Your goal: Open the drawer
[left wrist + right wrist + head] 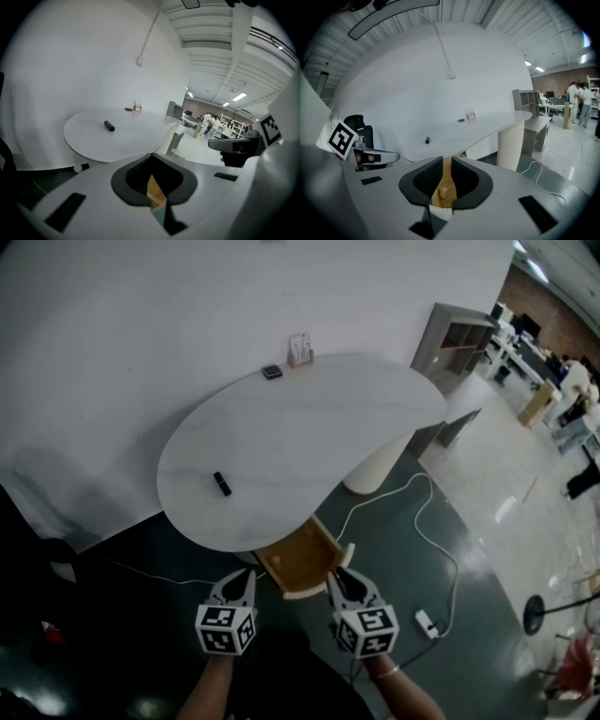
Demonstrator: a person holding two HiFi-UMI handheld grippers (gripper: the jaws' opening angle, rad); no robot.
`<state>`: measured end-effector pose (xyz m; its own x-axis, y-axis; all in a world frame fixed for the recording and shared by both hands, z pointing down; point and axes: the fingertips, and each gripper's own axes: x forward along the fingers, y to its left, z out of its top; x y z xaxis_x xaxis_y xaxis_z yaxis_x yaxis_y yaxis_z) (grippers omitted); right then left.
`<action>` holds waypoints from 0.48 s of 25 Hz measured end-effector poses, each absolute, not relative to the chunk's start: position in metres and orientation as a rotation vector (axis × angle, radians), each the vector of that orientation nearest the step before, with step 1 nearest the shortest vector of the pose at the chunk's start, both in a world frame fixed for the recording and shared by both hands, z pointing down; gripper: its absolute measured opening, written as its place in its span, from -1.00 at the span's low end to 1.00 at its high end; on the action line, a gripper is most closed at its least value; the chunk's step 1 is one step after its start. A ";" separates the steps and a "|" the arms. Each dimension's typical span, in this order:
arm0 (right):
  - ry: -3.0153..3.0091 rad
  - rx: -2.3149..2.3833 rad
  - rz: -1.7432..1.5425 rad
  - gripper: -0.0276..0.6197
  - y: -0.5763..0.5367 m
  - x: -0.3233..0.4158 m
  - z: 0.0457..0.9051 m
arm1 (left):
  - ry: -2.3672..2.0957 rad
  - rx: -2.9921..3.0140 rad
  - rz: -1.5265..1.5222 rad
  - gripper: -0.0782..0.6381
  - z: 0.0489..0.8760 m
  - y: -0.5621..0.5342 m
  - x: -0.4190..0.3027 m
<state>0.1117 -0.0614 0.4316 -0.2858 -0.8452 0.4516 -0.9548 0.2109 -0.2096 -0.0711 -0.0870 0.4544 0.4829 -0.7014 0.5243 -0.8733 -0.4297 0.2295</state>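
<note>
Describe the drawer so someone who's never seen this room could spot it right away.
Find the white, rounded table against the wall. Under its near edge a drawer sticks out. It alone hangs below the tabletop: an open box of light-brown wood with a pale front.

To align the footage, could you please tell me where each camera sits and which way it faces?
Head view: on the person's head, steeply down at the white table, open wooden drawer, left gripper, right gripper, forearms.
Left gripper view: on the left gripper, across the tabletop toward the wall; own shut jaws, right gripper at right.
Right gripper view: on the right gripper, toward the table edge; drawer knob visible through its parted jaws, left gripper at left.
Shared: all show the small black object on the table.
</note>
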 end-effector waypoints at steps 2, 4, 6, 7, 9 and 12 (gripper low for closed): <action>-2.291 1.725 0.627 -0.80 -0.063 0.110 0.419 | -1.318 2.270 0.475 -0.77 0.448 -0.089 -0.074; -2.336 1.734 0.598 -0.89 -0.064 0.108 0.408 | -1.331 2.274 0.460 -0.77 0.442 -0.091 -0.077; -2.369 1.745 0.581 -0.90 -0.064 0.105 0.398 | -1.342 2.275 0.445 -0.77 0.438 -0.093 -0.079; -2.379 1.750 0.568 -0.90 -0.064 0.104 0.395 | -1.346 2.275 0.438 -0.77 0.437 -0.094 -0.081; -2.393 1.756 0.540 -0.90 -0.064 0.102 0.389 | -1.352 2.275 0.425 -0.77 0.433 -0.095 -0.083; -2.412 1.765 0.544 -0.90 -0.063 0.100 0.386 | -1.358 2.278 0.409 -0.77 0.429 -0.096 -0.085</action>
